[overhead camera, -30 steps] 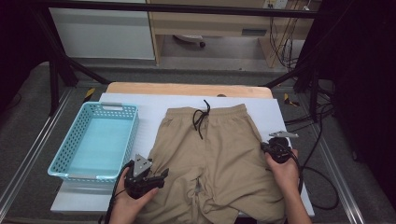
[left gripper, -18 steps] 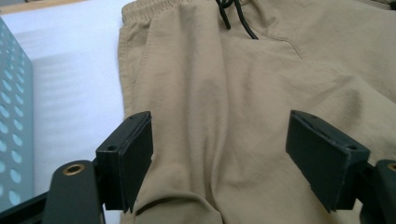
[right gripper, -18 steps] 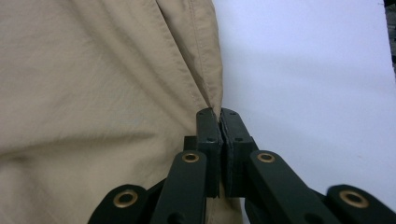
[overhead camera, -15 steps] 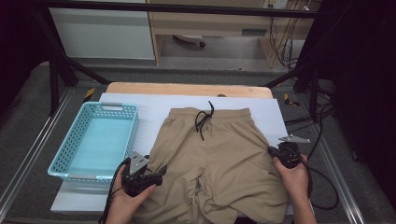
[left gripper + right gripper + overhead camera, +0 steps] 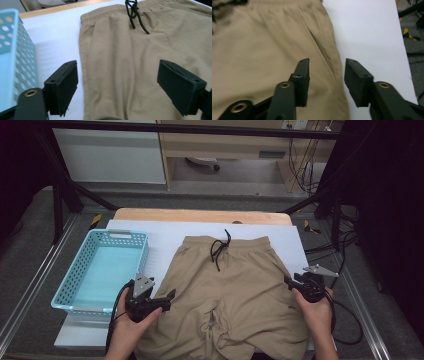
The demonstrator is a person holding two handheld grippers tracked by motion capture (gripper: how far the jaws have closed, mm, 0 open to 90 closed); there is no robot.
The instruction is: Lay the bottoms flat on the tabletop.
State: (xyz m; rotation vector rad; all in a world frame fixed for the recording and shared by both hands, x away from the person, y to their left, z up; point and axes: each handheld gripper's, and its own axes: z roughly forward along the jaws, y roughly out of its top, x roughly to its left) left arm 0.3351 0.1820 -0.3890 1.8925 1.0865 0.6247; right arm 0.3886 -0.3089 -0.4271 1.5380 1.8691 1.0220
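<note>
Shorts matt tan cloth; basket perforated plastic.

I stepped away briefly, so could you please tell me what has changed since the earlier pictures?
The right gripper slid outward off the shorts to their right edge, and its jaws have just been opening, empty. The left gripper opened wider. Shorts and basket stayed put.

Grey floor, white cabinet, wooden shelving, dangling cables.
</note>
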